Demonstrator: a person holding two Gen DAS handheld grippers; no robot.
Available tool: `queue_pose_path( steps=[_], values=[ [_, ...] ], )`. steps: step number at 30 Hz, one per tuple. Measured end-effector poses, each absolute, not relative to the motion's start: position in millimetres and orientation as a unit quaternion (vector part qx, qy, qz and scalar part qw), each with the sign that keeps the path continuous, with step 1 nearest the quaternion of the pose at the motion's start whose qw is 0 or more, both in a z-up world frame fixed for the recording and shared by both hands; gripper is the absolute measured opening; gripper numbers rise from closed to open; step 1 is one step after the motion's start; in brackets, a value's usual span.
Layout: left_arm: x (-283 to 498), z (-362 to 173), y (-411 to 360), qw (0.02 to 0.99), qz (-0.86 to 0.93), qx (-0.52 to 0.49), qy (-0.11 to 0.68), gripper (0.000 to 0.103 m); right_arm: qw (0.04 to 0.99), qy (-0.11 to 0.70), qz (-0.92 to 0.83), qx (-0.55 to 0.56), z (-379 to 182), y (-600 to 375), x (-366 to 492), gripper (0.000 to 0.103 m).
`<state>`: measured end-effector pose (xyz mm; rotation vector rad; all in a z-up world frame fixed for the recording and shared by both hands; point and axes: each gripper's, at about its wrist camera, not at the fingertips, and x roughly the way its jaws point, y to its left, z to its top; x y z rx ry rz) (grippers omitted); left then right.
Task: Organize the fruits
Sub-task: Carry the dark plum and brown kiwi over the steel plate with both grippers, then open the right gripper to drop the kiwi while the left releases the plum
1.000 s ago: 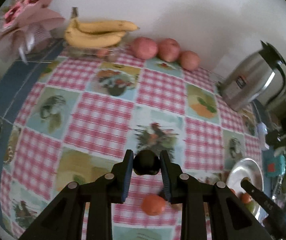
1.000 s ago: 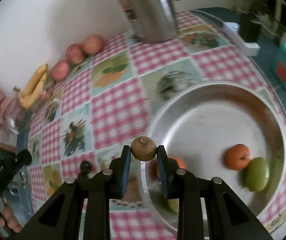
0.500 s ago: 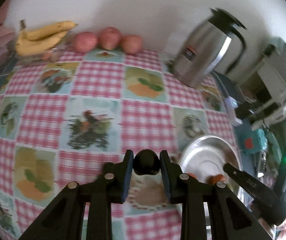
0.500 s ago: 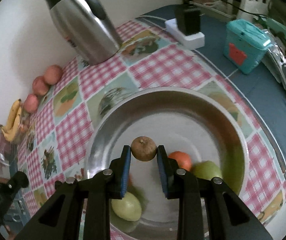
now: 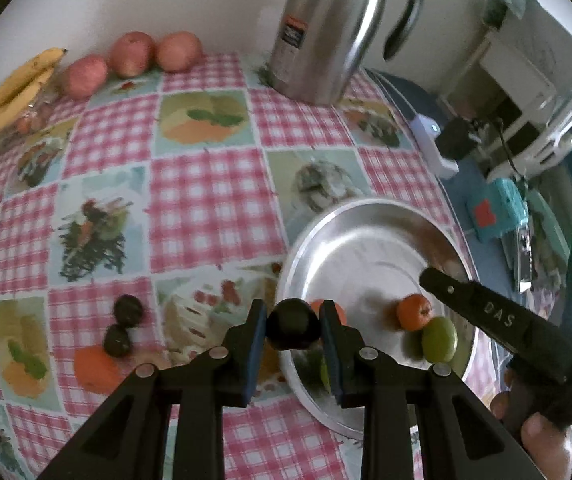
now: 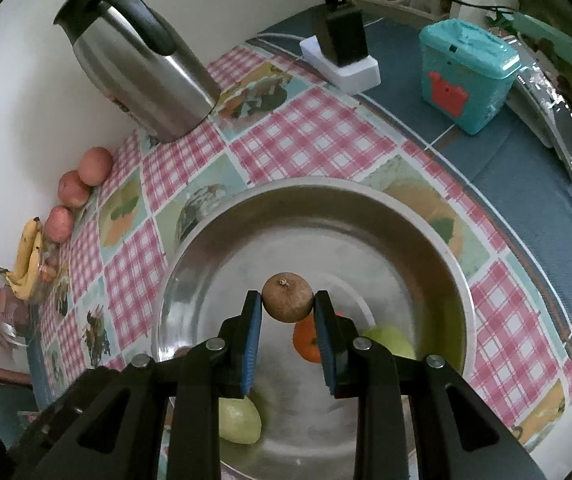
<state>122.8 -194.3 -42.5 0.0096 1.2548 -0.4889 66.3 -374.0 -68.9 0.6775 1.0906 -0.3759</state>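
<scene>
I am clenching my left gripper [image 5: 293, 330] on a dark round fruit [image 5: 293, 330], holding it above the near rim of the metal bowl [image 5: 318, 236] on the checked tablecloth [image 5: 205, 196]. I am clenching my right gripper [image 6: 288, 308] on a brown round fruit [image 6: 288, 297], hanging it over the middle of the bowl, where an orange fruit [image 6: 305, 342] and two green fruits [image 6: 239, 420] are lying. Two more dark fruits [image 5: 127, 309] are sitting on the cloth left of the bowl.

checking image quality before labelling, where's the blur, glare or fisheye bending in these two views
Left wrist view: metal bowl and the fruit in it look smeared, kettle bends with the fisheye, dark corners. Right wrist view: sharper, brown fruit crisp, soft glare on the kettle, table edge curves.
</scene>
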Motion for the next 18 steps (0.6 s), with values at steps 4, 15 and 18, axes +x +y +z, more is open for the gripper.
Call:
queue_pose_path(
  steps=[4,15,18],
  values=[
    [120.4,-50.5,-201.7,0.774,-0.23,0.015,0.59,0.029,0.786,0.508,-0.166,0.312,-70.6,-370.4,68.6,0.028],
    [120.6,-63.0,-207.1,0.762,-0.231,0.016,0.604,0.029,0.788,0.522,-0.133,0.298,-76.0,-357.8,80.3,0.028],
    [119.2,-64.7,-210.2,0.76,-0.233,0.021,0.606,0.029,0.784,0.53,-0.131,0.296,-78.5,-355.4,82.1,0.028]
  ],
)
